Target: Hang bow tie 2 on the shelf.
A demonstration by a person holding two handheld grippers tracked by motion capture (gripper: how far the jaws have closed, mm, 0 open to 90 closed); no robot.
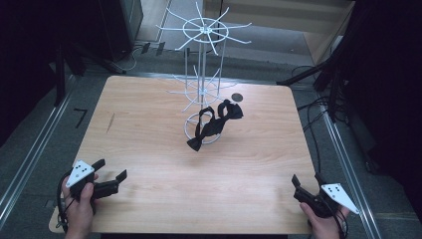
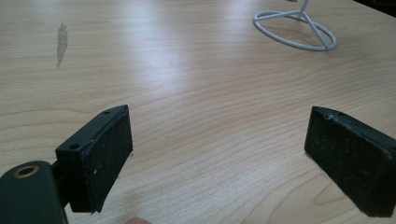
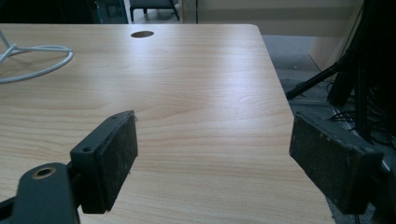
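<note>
Both grippers wait at the bottom corners of the counter point(image 1: 149, 149): the left gripper point(image 1: 110, 175) and right gripper point(image 1: 306, 185), jaws spread wide, hold nothing. One white wire display rack point(image 1: 201, 74) stands upper center, with two black bow ties point(image 1: 215, 122) hanging low on it. Likely next: reach toward a tie.
</note>
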